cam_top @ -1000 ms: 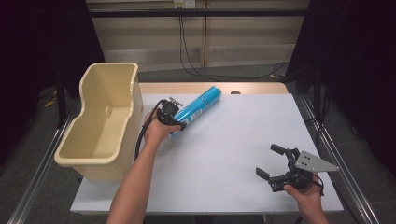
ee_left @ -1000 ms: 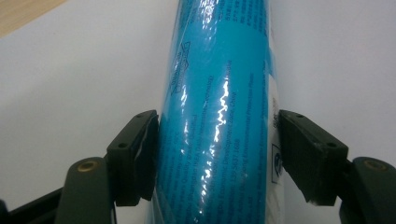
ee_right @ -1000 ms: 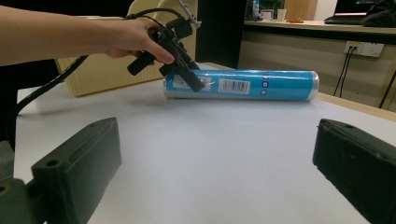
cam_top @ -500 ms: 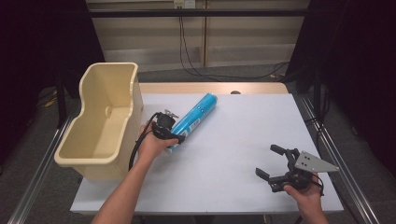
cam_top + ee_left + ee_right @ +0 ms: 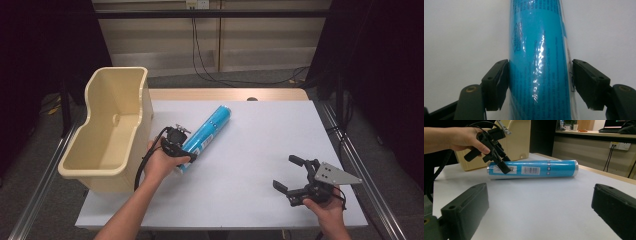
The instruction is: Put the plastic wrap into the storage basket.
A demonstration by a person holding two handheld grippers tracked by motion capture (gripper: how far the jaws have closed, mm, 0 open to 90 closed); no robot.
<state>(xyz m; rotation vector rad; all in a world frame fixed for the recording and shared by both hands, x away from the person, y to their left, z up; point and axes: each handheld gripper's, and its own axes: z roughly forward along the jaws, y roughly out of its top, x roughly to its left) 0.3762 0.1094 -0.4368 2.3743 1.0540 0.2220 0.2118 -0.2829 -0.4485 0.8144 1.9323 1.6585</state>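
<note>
The left claw (image 5: pixel 186 150) straddles the blue tube's (image 5: pixel 206 136) near end, jaws apart, not yet clamped. It should probably close squarely across the tube. The right claw (image 5: pixel 296 176) rests apart, empty, on the tabletop (image 5: pixel 260 145).

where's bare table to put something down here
The widest bare patch lies between the blue tube and the right hand-held gripper, reaching the table's far right corner. It's crowded at left, where the left hand-held gripper straddles the tube beside the beige bin.
</note>
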